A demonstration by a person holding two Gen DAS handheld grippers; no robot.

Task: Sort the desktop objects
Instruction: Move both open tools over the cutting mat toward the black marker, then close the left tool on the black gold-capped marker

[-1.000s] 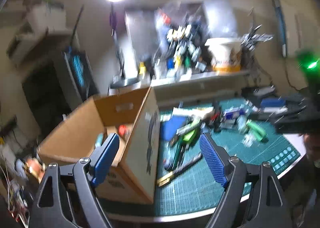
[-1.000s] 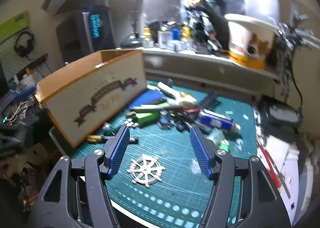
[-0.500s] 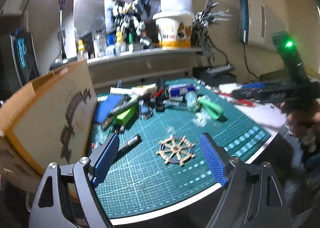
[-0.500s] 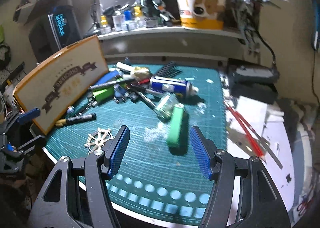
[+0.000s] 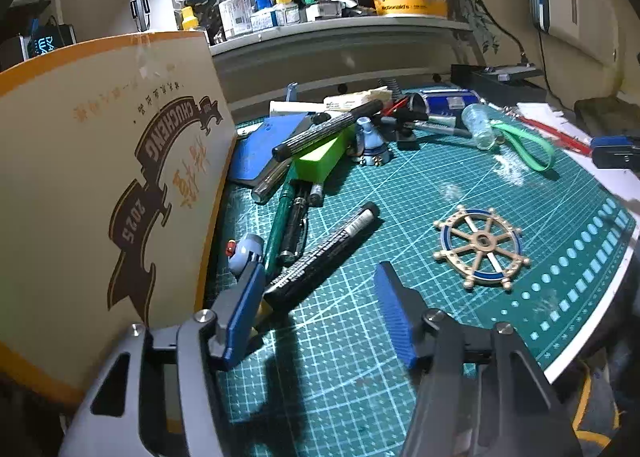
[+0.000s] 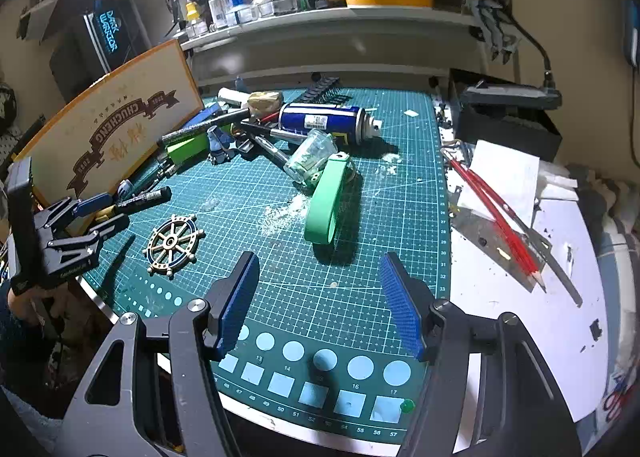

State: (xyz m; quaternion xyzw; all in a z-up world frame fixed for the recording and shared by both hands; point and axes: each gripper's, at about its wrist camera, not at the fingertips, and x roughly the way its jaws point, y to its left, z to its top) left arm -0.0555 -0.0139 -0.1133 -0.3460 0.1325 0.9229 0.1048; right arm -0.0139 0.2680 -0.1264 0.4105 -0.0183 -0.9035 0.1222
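- The left gripper (image 5: 320,309) hangs low over the green cutting mat (image 5: 400,337), its blue-padded fingers (image 5: 244,309) spread wide with nothing between them; its left pad sits right at the near end of a black marker (image 5: 324,255).
- The right gripper (image 6: 320,301) is likewise released and empty, above the mat's near edge, where pale circles and squares are printed.
- Just past the left gripper, the marker lies slantwise, printed with white lettering; beside it lie dark green pens (image 5: 286,217).
- To the right on bare mat lies a gold ship's wheel ornament (image 5: 482,247) with a blue ring, flat and apart from the pile.
- A green strap loop (image 6: 326,199) lies ahead of the right gripper, touching a clear jar (image 6: 310,155) on its side.
- Farther back, a bright green block (image 5: 320,159), a blue notebook (image 5: 260,149) and a blue spray can (image 6: 326,123) are heaped together.
- A cardboard box (image 5: 100,185) with an orange border stands on the left.
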